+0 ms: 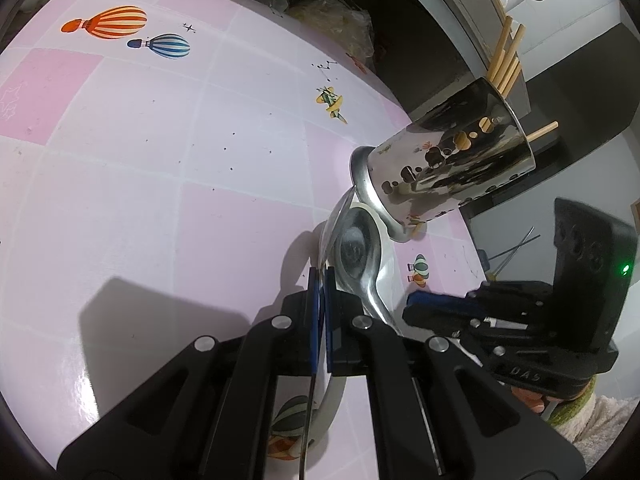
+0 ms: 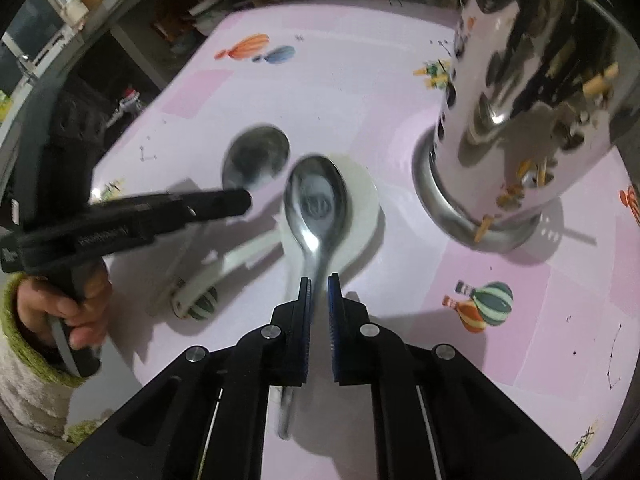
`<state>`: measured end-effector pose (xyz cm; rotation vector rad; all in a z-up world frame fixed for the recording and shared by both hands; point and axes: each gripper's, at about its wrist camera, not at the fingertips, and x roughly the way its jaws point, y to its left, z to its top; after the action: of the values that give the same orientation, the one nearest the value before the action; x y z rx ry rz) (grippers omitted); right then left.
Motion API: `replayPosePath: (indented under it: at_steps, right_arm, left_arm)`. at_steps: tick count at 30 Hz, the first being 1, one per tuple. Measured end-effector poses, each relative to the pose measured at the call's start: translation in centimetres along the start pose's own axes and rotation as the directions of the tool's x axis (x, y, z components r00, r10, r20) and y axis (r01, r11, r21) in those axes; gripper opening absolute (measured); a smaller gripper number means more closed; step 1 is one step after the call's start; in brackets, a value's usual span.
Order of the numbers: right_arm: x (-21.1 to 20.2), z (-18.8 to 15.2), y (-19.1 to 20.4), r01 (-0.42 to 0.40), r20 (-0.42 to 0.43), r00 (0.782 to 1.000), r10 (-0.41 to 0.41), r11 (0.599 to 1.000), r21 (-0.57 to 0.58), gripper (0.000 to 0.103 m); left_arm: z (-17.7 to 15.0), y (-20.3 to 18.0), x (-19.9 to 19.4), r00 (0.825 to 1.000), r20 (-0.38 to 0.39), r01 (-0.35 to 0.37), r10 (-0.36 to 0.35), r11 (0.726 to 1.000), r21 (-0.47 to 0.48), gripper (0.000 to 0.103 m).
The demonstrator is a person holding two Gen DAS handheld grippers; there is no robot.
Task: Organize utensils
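Near the tabletop's (image 2: 280, 92) right edge, beside the steel utensil holder (image 2: 520, 120), my right gripper (image 2: 319, 284) pinches a metal spoon's (image 2: 316, 200) handle over a white spoon (image 2: 360, 208). My left gripper (image 1: 320, 276), fully closed, clamps another metal spoon (image 2: 256, 156) edge-on.

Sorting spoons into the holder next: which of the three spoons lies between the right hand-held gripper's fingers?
The shiny steel spoon lying over the white ceramic spoon; the other steel spoon lies farther left.
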<state>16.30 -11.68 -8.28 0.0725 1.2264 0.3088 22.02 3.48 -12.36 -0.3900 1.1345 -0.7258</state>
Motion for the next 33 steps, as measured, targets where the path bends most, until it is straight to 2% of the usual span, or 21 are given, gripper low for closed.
replayPosePath:
  at_steps: [5,16,23,28,33]
  right_arm:
    - [0.2,1.0,0.4,0.002,0.026,1.000,-0.002,1.000,-0.009,0.031]
    - [2.3,2.7,0.1,0.017,0.011,1.000,-0.017,0.999,0.029,0.044]
    - [3.4,2.3,0.7,-0.018,-0.022,1.000,0.018,1.000,0.013,0.044]
    - [3.3,2.2,1.6,0.016,-0.024,1.000,-0.017,0.999,-0.042,0.044]
    - [3.2,2.1,2.1,0.024,-0.040,0.999,-0.027,0.997,-0.079,0.035]
  left_arm:
    - [0.0,0.1,-0.1,1.000,0.003,-0.001,0.001,1.000,-0.004,0.002]
    - [0.1,0.3,-0.2,1.000,0.004,0.001,-0.001,1.000,-0.003,0.002]
    - [0.2,0.6,-0.4,1.000,0.006,-0.001,0.001,1.000,-0.007,0.002]
    - [0.2,0.8,-0.5,1.000,0.006,-0.003,0.003,1.000,-0.014,0.002]
    - [0.2,0.8,-0.5,1.000,0.007,-0.001,0.002,1.000,-0.015,0.002]
